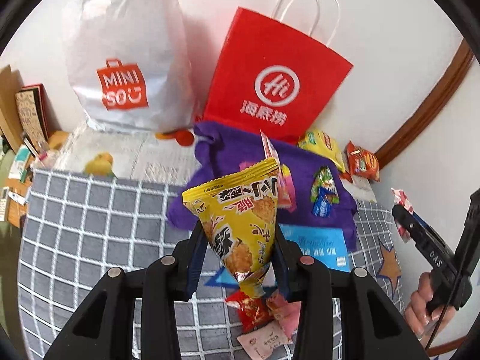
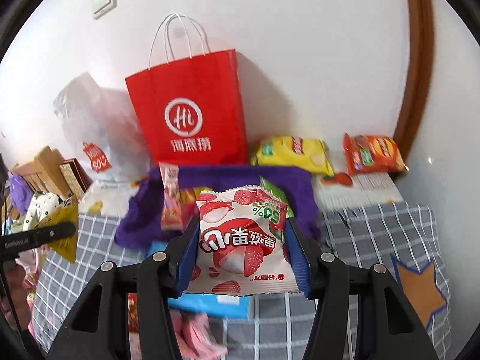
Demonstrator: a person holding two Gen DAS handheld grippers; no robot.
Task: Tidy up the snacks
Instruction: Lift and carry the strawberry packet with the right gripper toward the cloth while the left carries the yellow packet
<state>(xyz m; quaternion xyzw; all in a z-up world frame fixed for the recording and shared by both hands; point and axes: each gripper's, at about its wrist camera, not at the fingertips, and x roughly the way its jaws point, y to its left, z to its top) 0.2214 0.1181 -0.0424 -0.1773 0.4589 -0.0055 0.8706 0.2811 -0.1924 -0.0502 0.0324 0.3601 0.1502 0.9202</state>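
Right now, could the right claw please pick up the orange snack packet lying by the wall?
Probably not yet: the right claw is already shut on the lychee candy packet. The orange snack packet lies uncovered on the surface, so the path looks free once that is released.

- Ahead of you the red paper bag (image 2: 192, 111) stands upright against the wall, blocking the far side.
- The white plastic bag (image 1: 129, 60) stands just beside it on your left.
- The purple cloth bin (image 2: 300, 186) sits in front of the red bag, packets sticking up from it.
- On your right, bare checked cloth (image 2: 375, 234) gives room.
- On your left, checked cloth (image 1: 90, 225) lies open too.
- Loose packets (image 1: 261, 315) clutter the near middle.
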